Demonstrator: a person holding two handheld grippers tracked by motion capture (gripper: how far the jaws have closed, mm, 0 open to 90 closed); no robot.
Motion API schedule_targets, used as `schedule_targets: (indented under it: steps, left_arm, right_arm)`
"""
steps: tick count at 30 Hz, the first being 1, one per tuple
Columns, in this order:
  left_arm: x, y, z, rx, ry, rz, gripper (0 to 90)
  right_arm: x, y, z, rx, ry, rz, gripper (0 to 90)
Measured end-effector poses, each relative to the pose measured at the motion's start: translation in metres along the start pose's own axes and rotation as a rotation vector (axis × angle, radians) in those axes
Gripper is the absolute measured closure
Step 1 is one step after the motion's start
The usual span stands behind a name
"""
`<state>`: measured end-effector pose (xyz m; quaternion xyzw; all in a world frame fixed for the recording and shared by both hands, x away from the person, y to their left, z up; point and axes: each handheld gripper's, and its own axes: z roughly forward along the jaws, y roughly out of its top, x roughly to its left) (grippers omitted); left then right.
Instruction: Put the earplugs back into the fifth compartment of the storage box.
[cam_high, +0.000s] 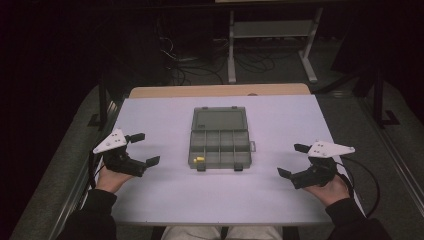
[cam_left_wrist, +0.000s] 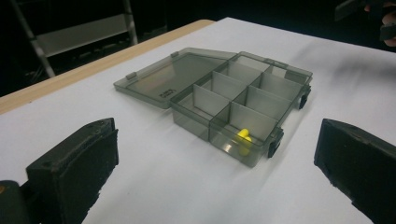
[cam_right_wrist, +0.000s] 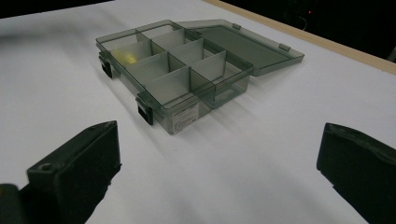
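A smoky clear compartment box lies in the middle of the white tabletop, its lid folded flat away from me. A small yellow piece sits in the near-left compartment. My left gripper rests open at the left, apart from the box. My right gripper rests open at the right, also apart. In the left gripper view the box and the yellow piece lie beyond the open left gripper. In the right gripper view the box lies ahead of the open right gripper, with the yellow piece dim through a divider.
The white surface sits on a wooden table whose far edge shows behind the box. A metal stand and cables are on the dark floor beyond. The other hand shows far off in the left gripper view.
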<state>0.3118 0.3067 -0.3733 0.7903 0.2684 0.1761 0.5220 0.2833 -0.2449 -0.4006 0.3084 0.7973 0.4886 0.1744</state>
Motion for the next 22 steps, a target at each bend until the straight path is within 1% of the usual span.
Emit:
schedule_targets:
  steps: [1,5,9,12,13,15,18,22]
  left_arm:
    - [0.0,-0.003,-0.004,-0.007,0.009,-0.011,0.0]
    - [0.0,-0.008,-0.012,-0.012,0.04,-0.014,0.0]
    - [-0.001,-0.013,-0.019,-0.019,0.085,-0.017,0.0]
    - [-0.002,-0.017,-0.023,-0.002,0.106,-0.021,0.0]
    - [-0.003,-0.018,-0.024,-0.004,0.113,-0.03,0.0]
    - [-0.003,-0.02,-0.027,-0.005,0.123,-0.031,0.0]
    - [-0.003,-0.021,-0.032,-0.033,0.134,-0.053,0.0]
    - [-0.002,-0.024,-0.036,-0.043,0.133,-0.069,0.0]
  right_arm:
    - [0.0,0.0,0.0,0.0,-0.001,0.0,0.0]
    - [0.0,0.0,0.0,-0.001,-0.004,0.0,0.0]
    - [-0.001,-0.001,-0.001,-0.002,-0.007,0.002,0.0]
    - [-0.001,-0.001,-0.002,-0.011,-0.011,0.005,0.0]
    - [-0.001,-0.001,-0.002,-0.014,-0.012,0.005,0.0]
    - [-0.002,-0.001,-0.003,-0.015,-0.014,0.006,0.0]
    - [-0.001,-0.001,-0.003,-0.018,-0.016,0.009,0.0]
    - [-0.001,-0.003,-0.004,-0.016,-0.022,0.016,0.0]
